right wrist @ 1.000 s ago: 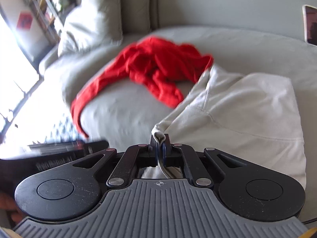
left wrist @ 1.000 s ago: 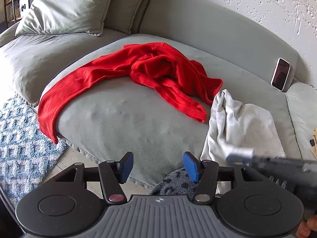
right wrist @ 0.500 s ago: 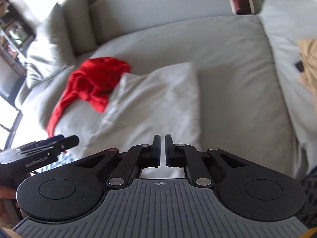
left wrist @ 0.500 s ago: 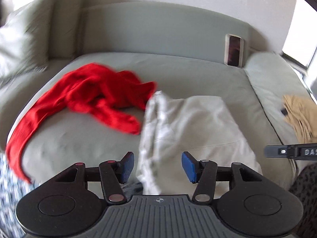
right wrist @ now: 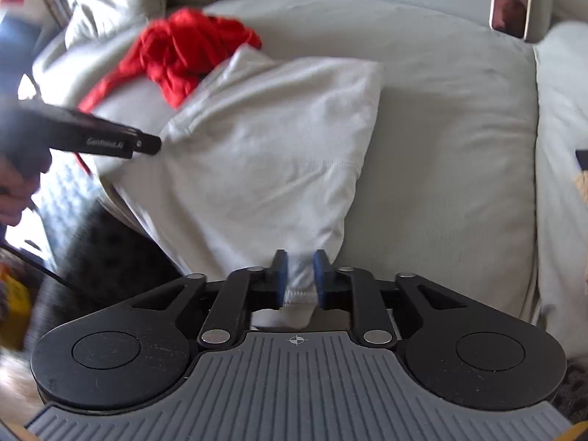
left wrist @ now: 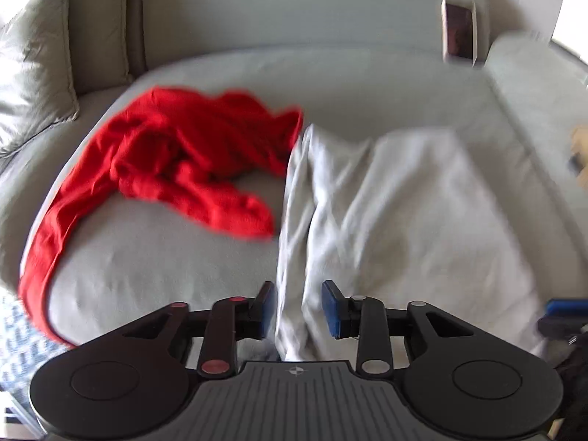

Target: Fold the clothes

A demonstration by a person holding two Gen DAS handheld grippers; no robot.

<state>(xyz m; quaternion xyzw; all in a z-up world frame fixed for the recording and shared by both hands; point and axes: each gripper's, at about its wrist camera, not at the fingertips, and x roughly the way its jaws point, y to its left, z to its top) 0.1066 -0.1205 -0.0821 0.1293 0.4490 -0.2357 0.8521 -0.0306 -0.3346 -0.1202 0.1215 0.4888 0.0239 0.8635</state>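
Filling both views, the broad sage-grey upholstered sofa seat serves as the landmark for everything else. Across the near half of that seat lies the pale off-white cotton garment, spread roughly flat with soft wrinkles; its left side is bunched into long vertical folds, and a stitched seam runs across it in the right wrist view. Its near edge hangs over the front edge of the seat. On the seat's left part, touching the white garment's far left corner, sits the crumpled bright red knit garment, one long piece of it trailing down over the seat's left front edge. A pale grey square cushion leans at the seat's far left. Against the sofa back, at the seat's far right, stands a white-cased phone upright.

The left gripper has its blue-padded jaws moderately wide apart, straddling the bunched left fold of the white garment at the seat's front edge, without pinching it. The right gripper has its jaws drawn narrow around the garment's hemmed near right corner, cloth pressed between the blue pads.
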